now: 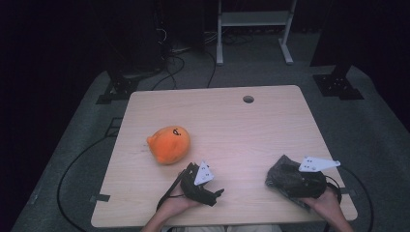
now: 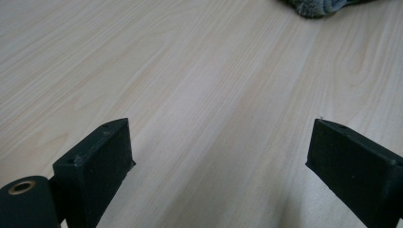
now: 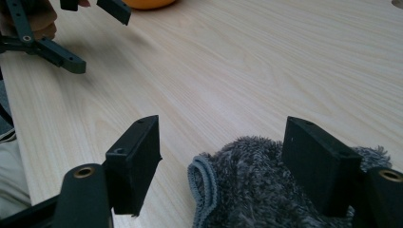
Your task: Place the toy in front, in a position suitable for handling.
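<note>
From above, I see my left tongs [image 1: 192, 170] low on the bench [image 1: 251, 130], with the orange plush [image 1: 168, 144] just ahead of them to the left. My right tongs [image 1: 280, 175] sit over a dark grey cloth [image 1: 279, 169] near the bench's right edge.

Along my left tongs [image 2: 218, 152], the jaws stand apart over bare wood, the cloth [image 2: 316, 6] far ahead.

Along my right tongs [image 3: 221, 152], the jaws are spread, not pinching; the fuzzy cloth [image 3: 247, 185] lies between and under them.
</note>
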The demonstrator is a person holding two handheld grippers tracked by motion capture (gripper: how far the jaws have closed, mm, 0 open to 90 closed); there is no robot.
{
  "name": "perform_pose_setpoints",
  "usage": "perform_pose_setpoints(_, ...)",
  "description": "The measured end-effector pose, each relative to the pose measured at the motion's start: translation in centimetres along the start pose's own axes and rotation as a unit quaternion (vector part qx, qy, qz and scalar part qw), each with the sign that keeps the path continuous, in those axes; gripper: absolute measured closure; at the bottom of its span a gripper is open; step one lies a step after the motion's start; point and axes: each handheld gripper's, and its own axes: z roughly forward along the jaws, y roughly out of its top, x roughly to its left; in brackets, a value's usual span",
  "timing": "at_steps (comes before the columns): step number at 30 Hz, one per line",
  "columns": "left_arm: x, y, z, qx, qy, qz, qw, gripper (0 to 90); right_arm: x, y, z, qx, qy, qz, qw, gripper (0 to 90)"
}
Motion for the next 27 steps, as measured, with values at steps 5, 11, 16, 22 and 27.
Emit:
perform_pose_setpoints(5, -0.1, 0.3, 0.0, -0.001, -0.003, 0.003, 1.0, 7.2, -0.2, -0.1, -0.1, 0.001, 0.001, 0.003, 1.0, 27.8)
perform_pose_setpoints(11, 0.4, 1.0, -0.8, -0.014, -0.004, 0.009, 0.9998, 7.4, 0.1, -0.1, -0.4, -0.005, -0.003, 0.005, 1.0, 27.6)
perform_pose_setpoints(16, 1.1, 2.1, -1.9, -0.027, -0.001, 0.023, 0.9994, 7.6, 0.0, 0.0, -0.6, -0.009, -0.005, 0.005, 0.9999, 27.4)
perform_pose_setpoints(22, 1.9, 2.7, -2.7, -0.039, 0.008, 0.02, 0.999, 7.4, -0.1, 0.0, -0.6, -0.007, -0.008, 0.003, 0.9999, 27.1)
perform_pose_setpoints(27, 2.9, 3.0, -3.7, -0.053, 0.022, 0.015, 0.9982, 7.4, -0.2, 0.1, -0.8, -0.011, -0.011, 0.005, 0.9999, 27.0)
